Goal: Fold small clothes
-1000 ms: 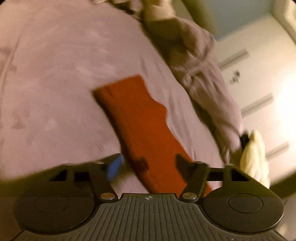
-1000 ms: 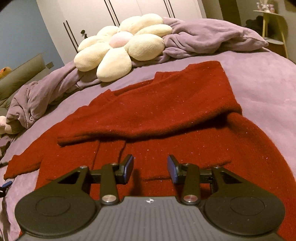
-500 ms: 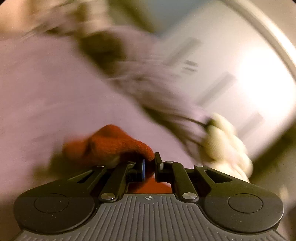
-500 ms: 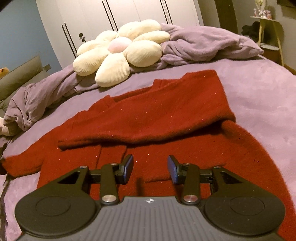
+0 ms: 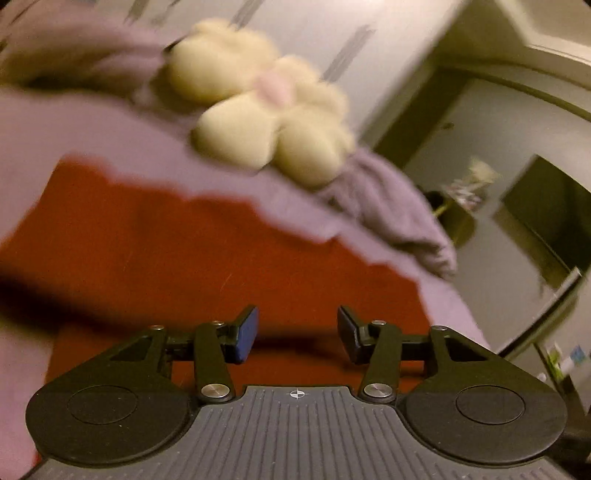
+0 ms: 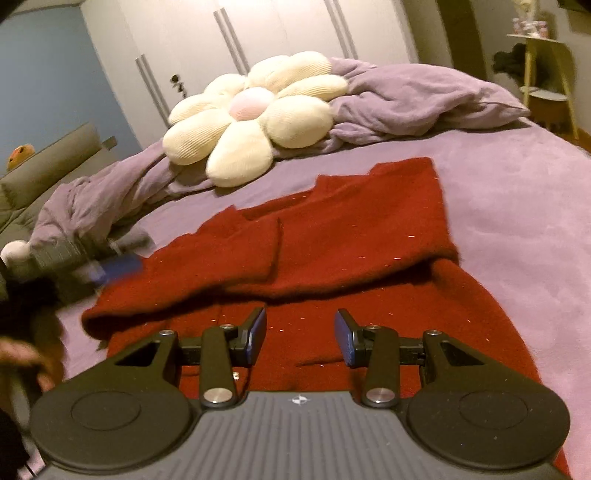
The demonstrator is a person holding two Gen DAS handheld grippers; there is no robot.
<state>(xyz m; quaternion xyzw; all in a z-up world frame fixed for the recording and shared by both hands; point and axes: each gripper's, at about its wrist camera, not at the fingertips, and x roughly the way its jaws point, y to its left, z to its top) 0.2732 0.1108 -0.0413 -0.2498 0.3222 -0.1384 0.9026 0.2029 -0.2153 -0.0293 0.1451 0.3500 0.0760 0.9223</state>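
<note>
A red knitted sweater point(image 6: 351, 236) lies on the purple bed, both sleeves folded in across its body. It fills the middle of the blurred left wrist view point(image 5: 184, 251). My left gripper point(image 5: 297, 334) is open and empty just above the sweater; it also shows blurred at the sweater's left edge in the right wrist view point(image 6: 110, 266). My right gripper point(image 6: 299, 338) is open and empty, hovering over the sweater's near hem.
A cream flower-shaped cushion point(image 6: 251, 114) and a crumpled purple blanket point(image 6: 417, 99) lie at the far side of the bed point(image 6: 517, 206). White wardrobe doors point(image 6: 277, 33) stand behind. A small yellow side table point(image 6: 546, 74) is at the far right.
My left gripper shut on the left sleeve, carried it in over the sweater's body and opened, letting it go. The right gripper stayed open and shifted only slightly.
</note>
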